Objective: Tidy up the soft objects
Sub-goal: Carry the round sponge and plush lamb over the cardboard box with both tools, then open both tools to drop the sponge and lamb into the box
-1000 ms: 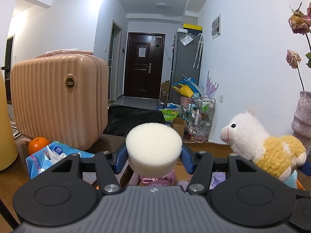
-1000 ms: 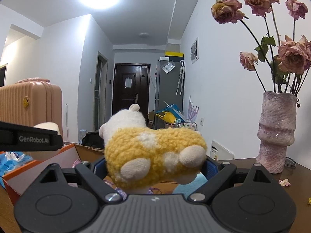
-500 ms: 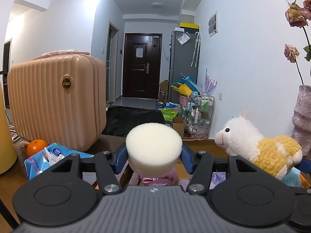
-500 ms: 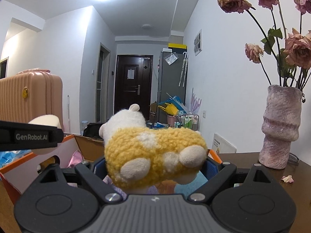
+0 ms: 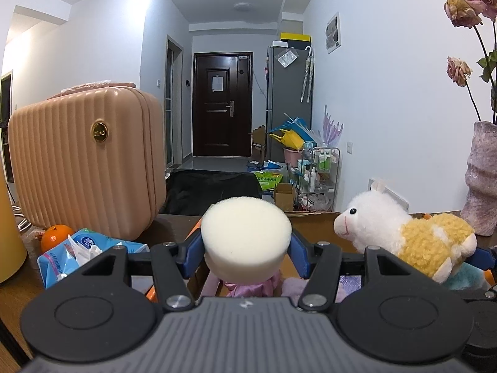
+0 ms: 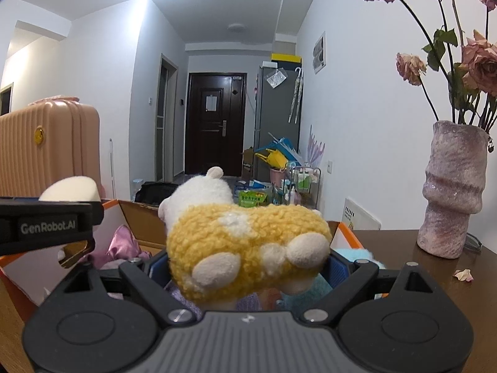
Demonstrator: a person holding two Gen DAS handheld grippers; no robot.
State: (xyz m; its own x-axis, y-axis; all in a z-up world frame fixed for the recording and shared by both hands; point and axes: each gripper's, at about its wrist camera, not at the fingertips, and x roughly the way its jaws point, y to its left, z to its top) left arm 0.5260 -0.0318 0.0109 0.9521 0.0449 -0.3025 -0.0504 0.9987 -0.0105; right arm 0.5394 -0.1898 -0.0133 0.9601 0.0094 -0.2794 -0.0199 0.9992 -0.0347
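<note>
The left gripper [image 5: 246, 250] is clamped on a round cream sponge [image 5: 246, 242], its 2 blue pads pressed against the sponge's sides. The right gripper [image 6: 245, 265] is closed around a plush sheep [image 6: 248, 245] with a yellow woolly body and white head, held by the flanks with its head pointing away from the camera. Both soft things hang above an open cardboard box [image 6: 143, 217] with orange edges, where pink cloth [image 6: 119, 245] and a light-blue plush piece [image 6: 357, 256] already lie. In the left wrist view the sheep [image 5: 403, 236] is to the sponge's right.

The box sits on a dark wooden desk [image 6: 435, 267]. On it stand a pink textured vase [image 6: 455, 189] of dried roses [image 6: 478, 65], a ribbed peach suitcase [image 5: 87, 161], an orange [image 5: 56, 236] and a blue tissue pack [image 5: 80, 251]. Behind runs a hallway to a dark door [image 5: 222, 104] and a grey fridge [image 5: 289, 99].
</note>
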